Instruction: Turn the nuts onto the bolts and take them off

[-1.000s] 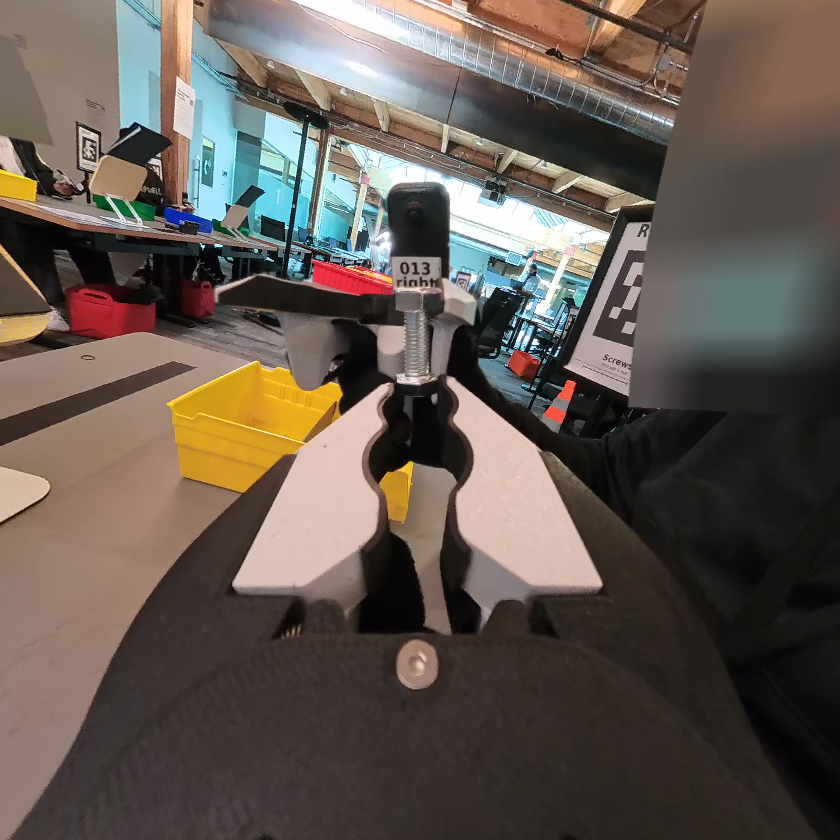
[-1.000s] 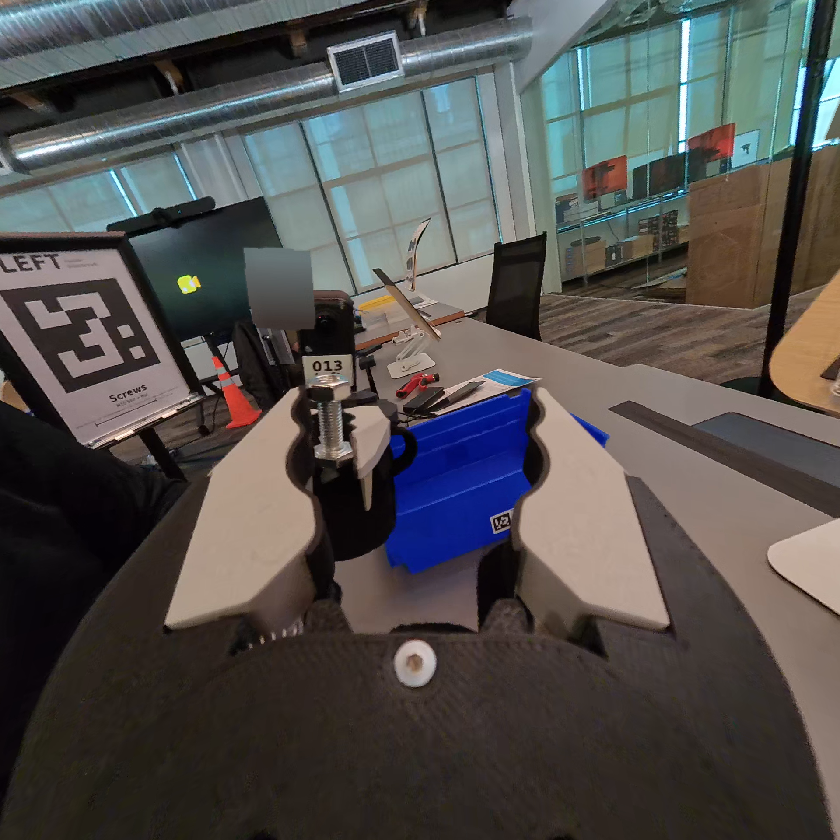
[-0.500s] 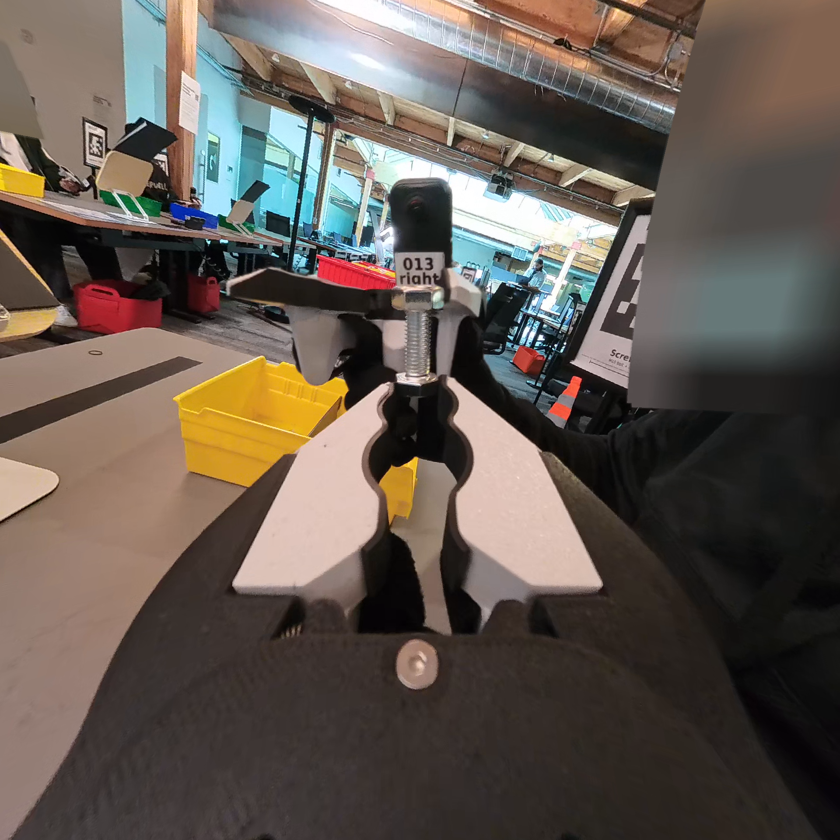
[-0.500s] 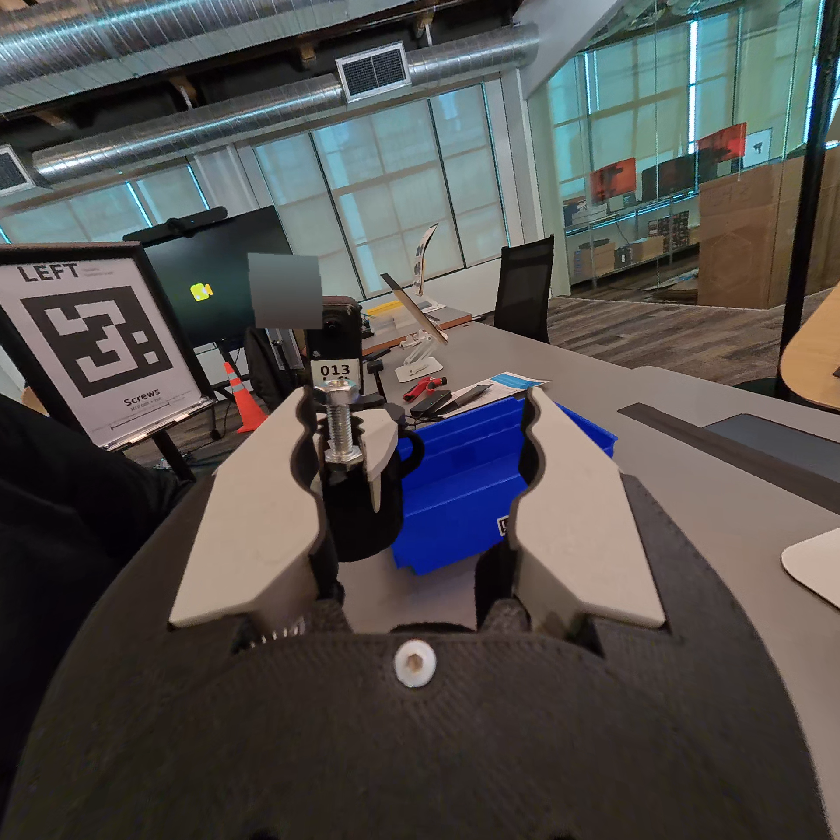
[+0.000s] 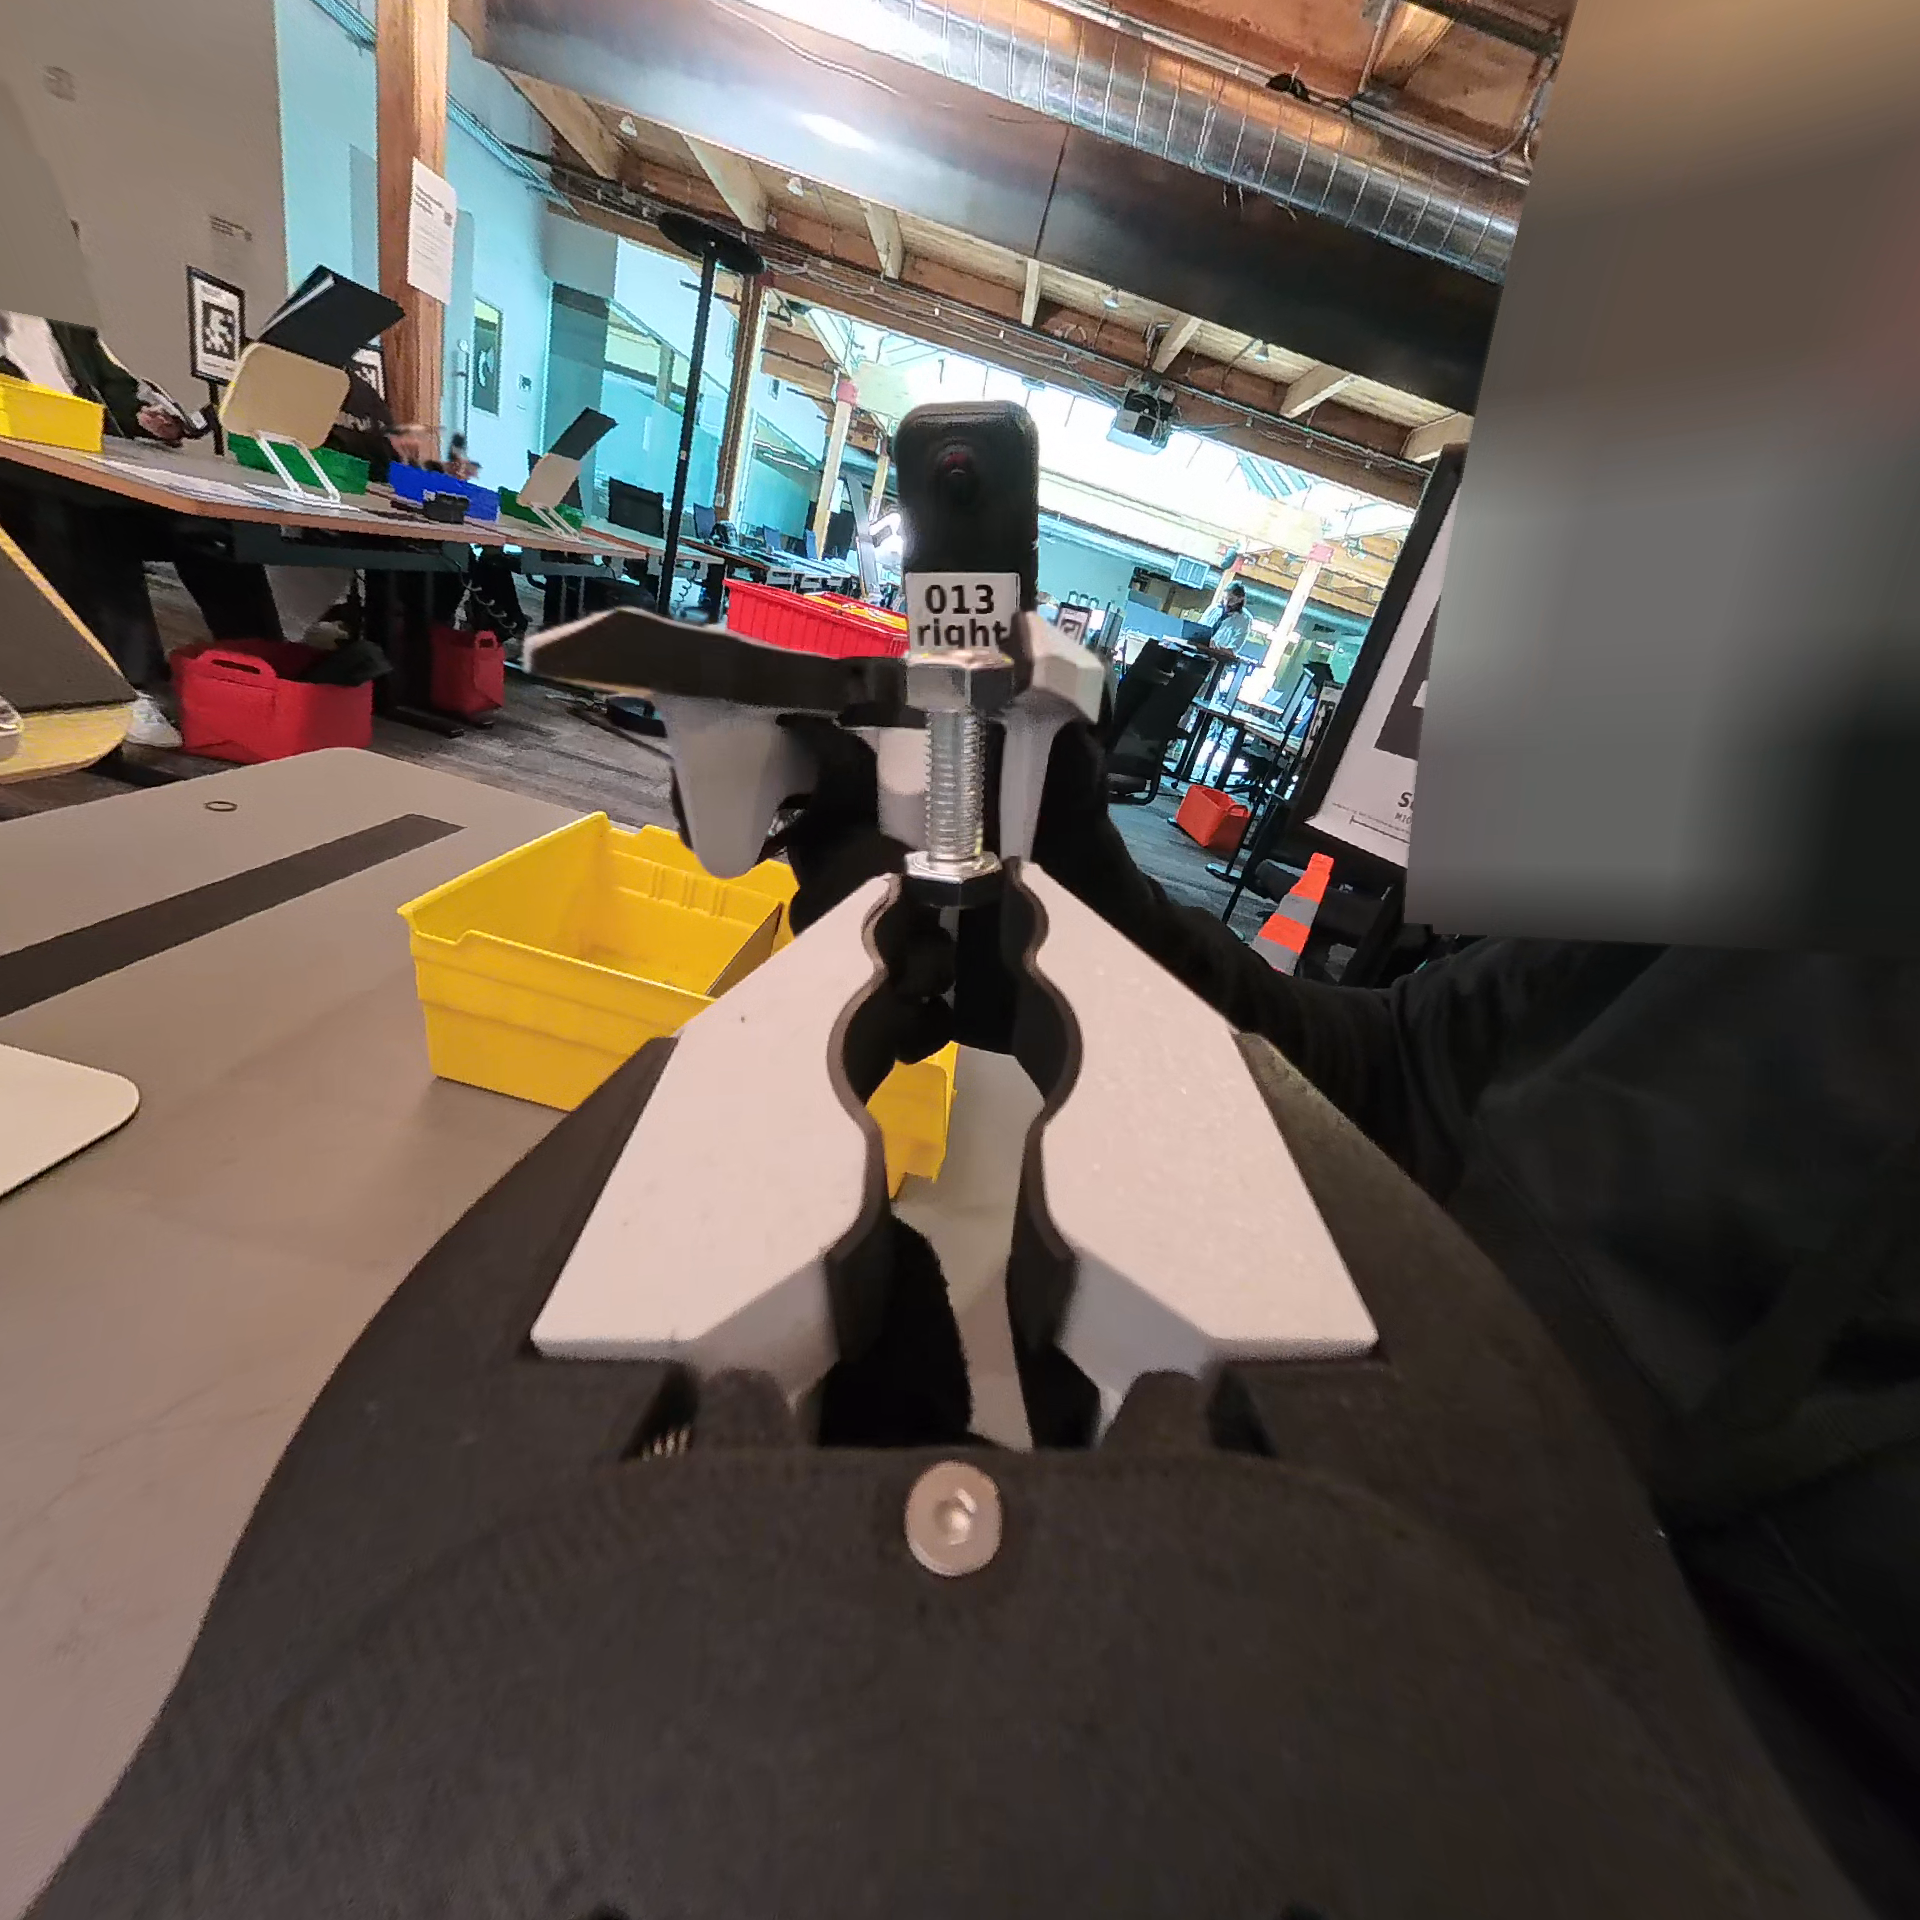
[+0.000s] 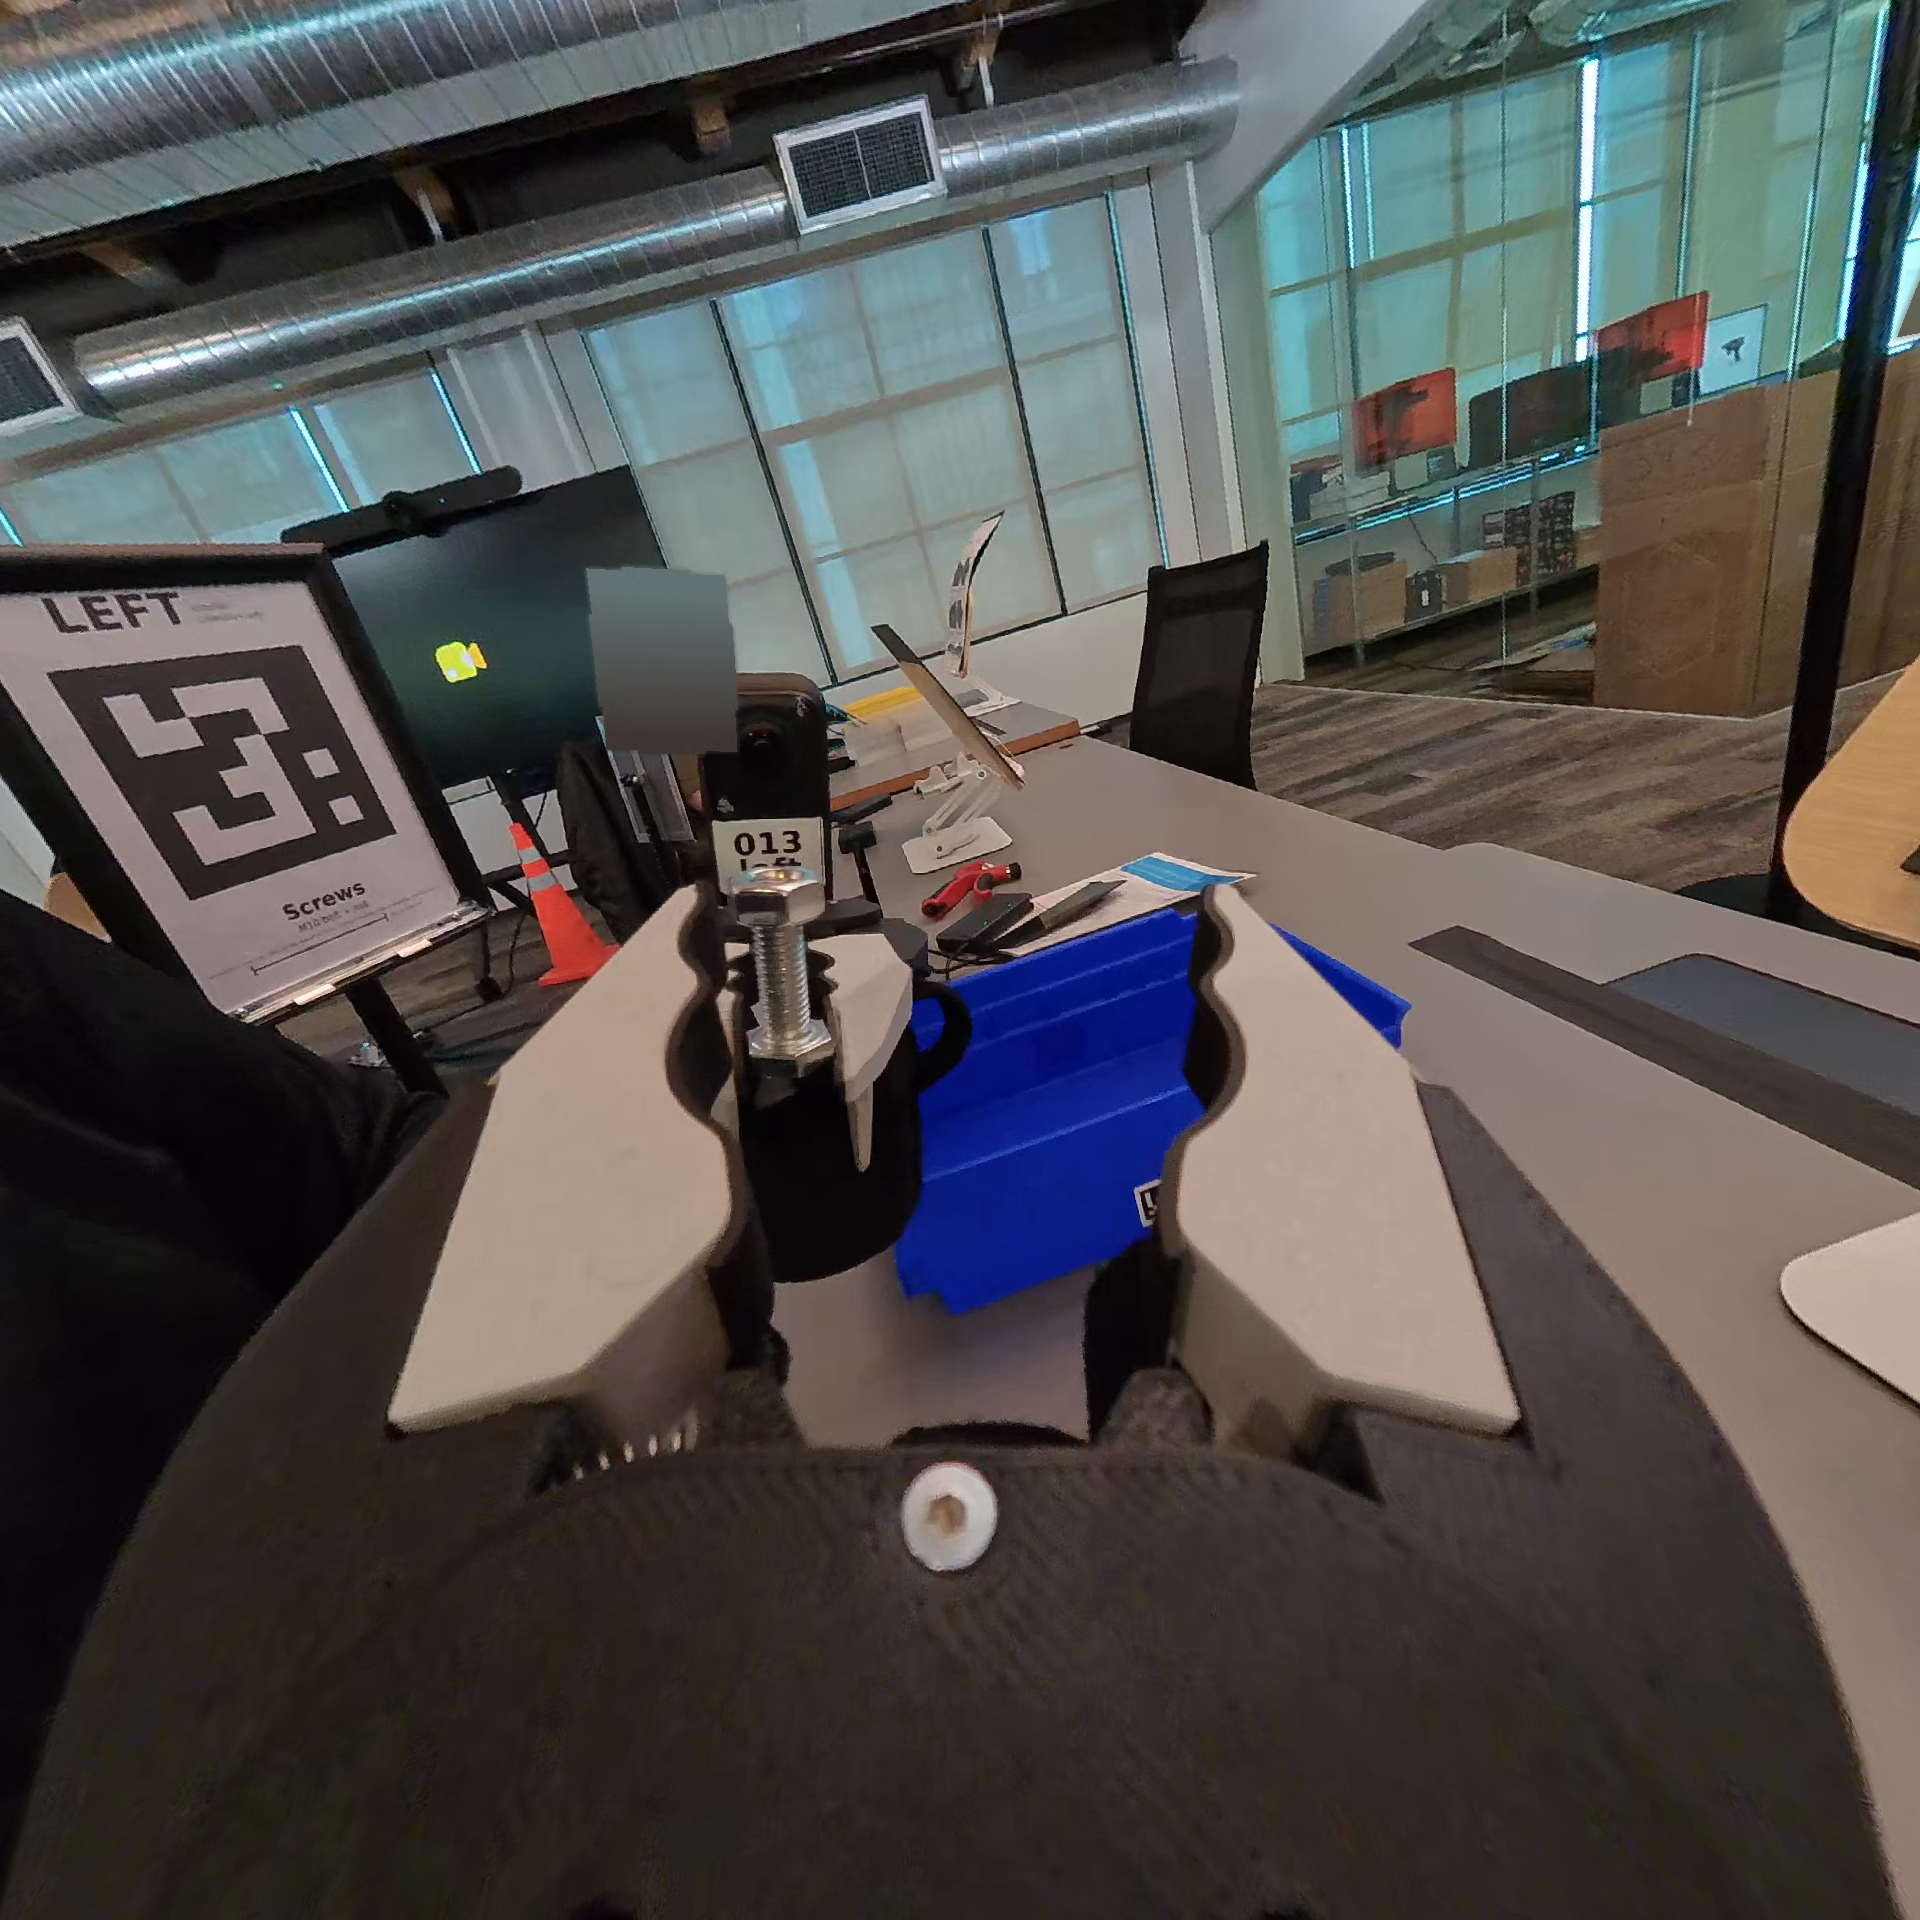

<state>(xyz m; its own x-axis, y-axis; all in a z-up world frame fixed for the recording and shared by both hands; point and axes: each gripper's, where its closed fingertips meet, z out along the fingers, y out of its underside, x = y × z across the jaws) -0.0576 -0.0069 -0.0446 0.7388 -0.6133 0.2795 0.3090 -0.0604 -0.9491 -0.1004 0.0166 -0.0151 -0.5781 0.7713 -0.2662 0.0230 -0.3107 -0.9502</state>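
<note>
Left tongs (image 5: 951, 896): pinching the nut (image 5: 951, 867), unchanged. Bolt (image 5: 957, 764): upright, head up. Your right tongs (image 6: 940, 997): spread, left finger beside bolt; little movement since—regrasp the head.

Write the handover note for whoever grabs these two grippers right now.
Left gripper: shut on the nut, with the bolt standing upright out of it, head up.
Right gripper: open, fingers either side of the bolt head, the head close to one finger, not clamped.
Bins: the yellow bin and blue bin sit on the grey table. Their contents are not visible.
Done: the nut is on the thread, at the end far from the head.
Left: close the right gripper on the head and turn. Whether the nut is going on or coming off cannot be told.
</note>
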